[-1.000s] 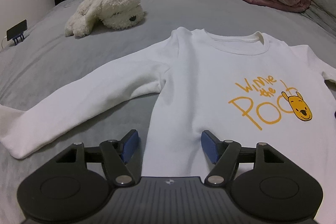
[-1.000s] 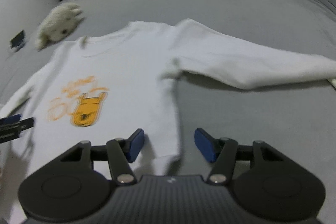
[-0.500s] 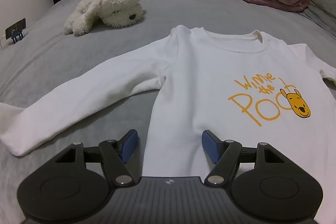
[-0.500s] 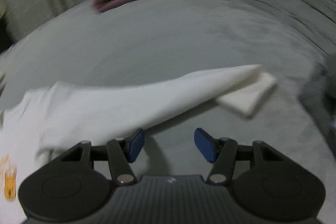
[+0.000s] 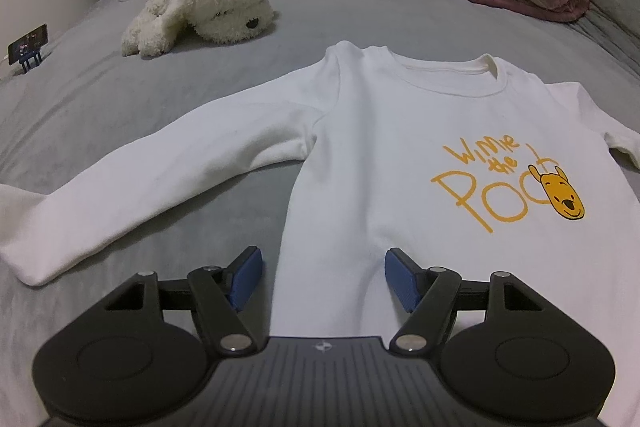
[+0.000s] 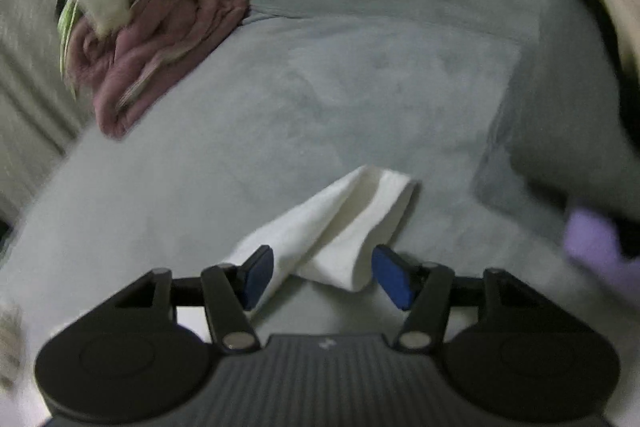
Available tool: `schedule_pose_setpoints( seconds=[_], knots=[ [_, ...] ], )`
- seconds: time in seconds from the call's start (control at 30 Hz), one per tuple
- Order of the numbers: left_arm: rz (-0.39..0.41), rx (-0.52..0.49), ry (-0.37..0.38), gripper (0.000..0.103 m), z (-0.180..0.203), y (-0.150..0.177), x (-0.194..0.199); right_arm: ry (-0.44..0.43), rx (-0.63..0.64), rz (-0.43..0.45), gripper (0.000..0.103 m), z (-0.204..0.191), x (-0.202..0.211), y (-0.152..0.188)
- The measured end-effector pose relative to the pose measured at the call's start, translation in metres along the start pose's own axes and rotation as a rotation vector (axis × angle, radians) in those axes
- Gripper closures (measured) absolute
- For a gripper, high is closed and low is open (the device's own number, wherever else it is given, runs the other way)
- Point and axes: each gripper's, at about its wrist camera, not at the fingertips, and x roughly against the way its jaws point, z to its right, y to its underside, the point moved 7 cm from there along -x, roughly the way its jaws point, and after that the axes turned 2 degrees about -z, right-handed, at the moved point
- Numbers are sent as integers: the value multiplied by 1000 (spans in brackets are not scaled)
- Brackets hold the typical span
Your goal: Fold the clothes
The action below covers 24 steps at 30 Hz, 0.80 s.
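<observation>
Since a second ago our right tongs (image 6: 323, 275) have swung from the shirt's body to its folded cuff (image 6: 344, 227), jaws apart astride it. Left view: our left tongs (image 5: 323, 277) hover, jaws apart, over the white long-sleeved Winnie the Pooh sweatshirt (image 5: 400, 163) lying flat on the grey bed (image 5: 120, 99)

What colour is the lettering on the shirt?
Orange-yellow lettering on the white shirt; left wrist view.

Two down-angled wrist views, shared sweatshirt (image 5: 360, 155)
</observation>
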Motion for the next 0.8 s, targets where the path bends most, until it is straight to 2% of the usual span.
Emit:
schedule_pose_setpoints(
  seconds=[0.03,0.1,0.13,0.17,0.27,0.37,0.47,0.57,0.7,0.8],
  knots=[
    [1,-1,0,35,0,0,0,-5,-21,-9,48,4,-4,-1],
    [1,-2,1,35,0,1,0,31,16,-1,63,6,-10,0],
    [1,-3,2,35,-1,1,0,57,50,9,82,5,-11,1],
    [0,-2,3,35,-1,0,0,68,73,26,96,2,-8,0],
    [-4,0,9,35,-1,0,0,33,100,103,96,-9,18,-10],
    [-7,2,13,35,-2,0,0,17,179,228,96,-27,64,-26],
    [-9,4,15,35,-2,0,1,51,280,331,96,-38,99,-40],
    [-10,4,14,35,-2,0,1,121,328,323,96,-31,95,-42],
    [-10,3,14,35,-2,0,1,239,335,201,96,-15,59,-31],
    [-10,2,14,35,-2,1,1,277,320,115,96,-5,43,-26]
  ],
)
